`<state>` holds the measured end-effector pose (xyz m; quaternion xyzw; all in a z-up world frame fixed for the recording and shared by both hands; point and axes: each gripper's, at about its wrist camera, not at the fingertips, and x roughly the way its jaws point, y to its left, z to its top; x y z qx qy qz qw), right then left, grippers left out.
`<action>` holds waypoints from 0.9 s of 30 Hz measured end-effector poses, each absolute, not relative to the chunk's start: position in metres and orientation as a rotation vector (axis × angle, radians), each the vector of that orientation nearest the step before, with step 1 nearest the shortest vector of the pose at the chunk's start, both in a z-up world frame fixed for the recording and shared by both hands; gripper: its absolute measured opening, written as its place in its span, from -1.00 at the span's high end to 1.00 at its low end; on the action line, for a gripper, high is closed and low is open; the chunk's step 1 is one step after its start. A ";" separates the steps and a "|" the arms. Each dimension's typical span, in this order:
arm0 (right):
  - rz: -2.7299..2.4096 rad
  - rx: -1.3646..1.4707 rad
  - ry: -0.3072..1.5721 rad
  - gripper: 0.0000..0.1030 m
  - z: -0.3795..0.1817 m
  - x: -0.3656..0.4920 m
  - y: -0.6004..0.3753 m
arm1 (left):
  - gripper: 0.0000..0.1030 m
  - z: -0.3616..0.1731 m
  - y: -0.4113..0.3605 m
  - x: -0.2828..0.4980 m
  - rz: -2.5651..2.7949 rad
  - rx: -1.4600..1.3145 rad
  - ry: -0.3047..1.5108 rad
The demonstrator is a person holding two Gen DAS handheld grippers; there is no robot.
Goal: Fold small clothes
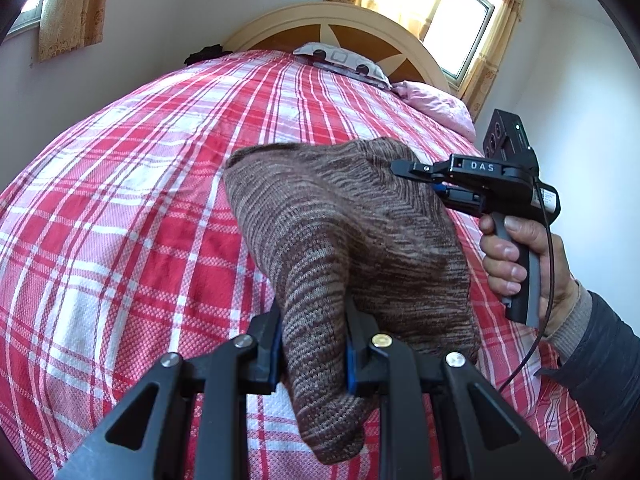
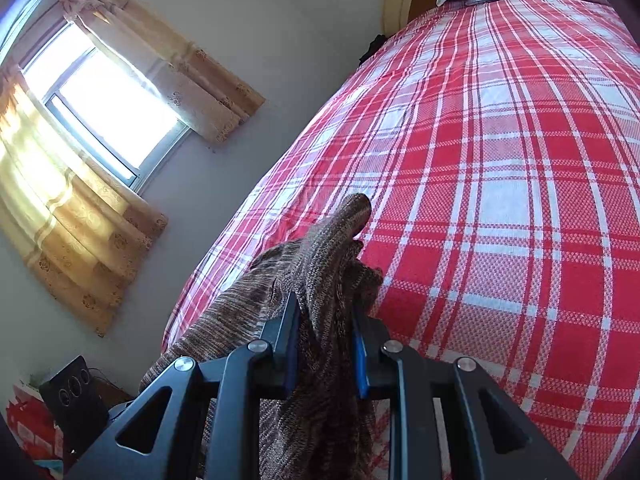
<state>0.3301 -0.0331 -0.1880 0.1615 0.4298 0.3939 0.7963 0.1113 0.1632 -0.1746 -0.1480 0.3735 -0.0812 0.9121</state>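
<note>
In the left wrist view, the left gripper has its fingers clamped on the brown striped knitted garment, held above the red-and-white plaid bed; the right gripper pinches its far edge. In the right wrist view, the right gripper has its fingers closed on bunched knit over the bed.

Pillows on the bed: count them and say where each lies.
2. A patterned white pillow lies at the headboard, middle of the bed's head. A pink pillow lies right of it in the left wrist view, near the window corner. Others may be hidden behind the knit garment.
</note>
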 end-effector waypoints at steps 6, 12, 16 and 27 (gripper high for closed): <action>0.818 0.338 0.963 0.56 -0.205 0.338 -0.033 | 0.52 -0.191 0.155 0.110 -0.139 -0.234 0.794; 0.802 0.337 0.993 0.51 -0.220 0.341 -0.036 | 0.39 -0.203 0.151 0.105 -0.120 -0.184 0.791; 0.789 0.342 1.005 0.35 -0.213 0.325 -0.049 | 0.30 -0.192 0.157 0.101 -0.112 -0.206 0.778; 0.965 0.241 1.062 0.35 -0.202 0.186 -0.059 | -0.50 -0.172 0.177 0.135 0.002 -0.146 0.713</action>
